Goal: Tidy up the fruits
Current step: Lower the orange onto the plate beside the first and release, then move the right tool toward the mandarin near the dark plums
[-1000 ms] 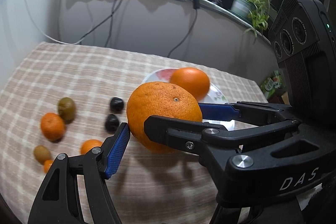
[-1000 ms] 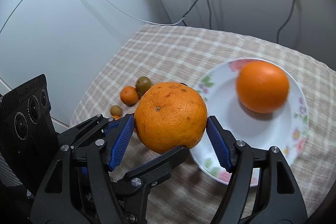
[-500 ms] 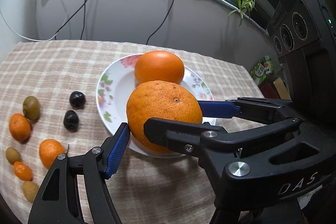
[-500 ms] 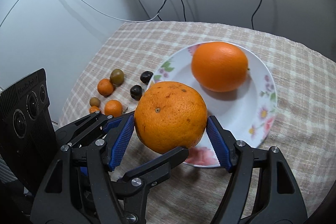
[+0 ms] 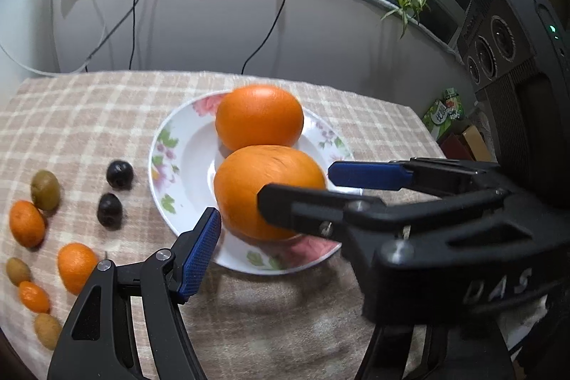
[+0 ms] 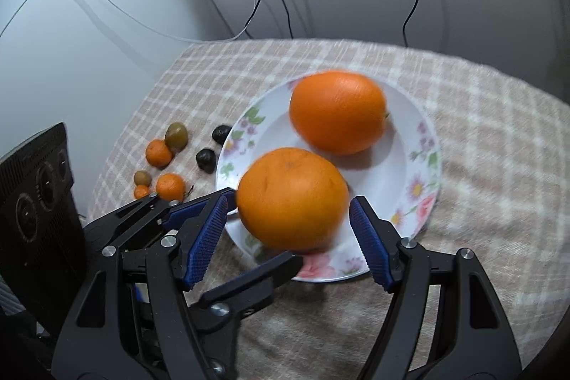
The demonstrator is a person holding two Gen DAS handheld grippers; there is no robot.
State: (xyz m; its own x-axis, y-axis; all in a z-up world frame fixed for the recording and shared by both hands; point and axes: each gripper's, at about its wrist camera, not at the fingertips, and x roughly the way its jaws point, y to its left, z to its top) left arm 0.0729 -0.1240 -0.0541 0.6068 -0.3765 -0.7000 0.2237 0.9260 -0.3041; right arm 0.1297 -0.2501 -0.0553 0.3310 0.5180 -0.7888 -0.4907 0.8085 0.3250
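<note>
On the plate (image 6: 424,145), near its front rim, sits the near orange (image 6: 292,198), just before a second orange (image 6: 338,111). It lies between both tongs at once: the left tongs (image 5: 274,202) and right tongs (image 6: 288,230) stand crossed around it, each spread a little wider than the fruit, pads just clear of the peel, pinching nothing. Small fruits (image 5: 74,266) lie scattered toward the tabletop's left edge.
</note>
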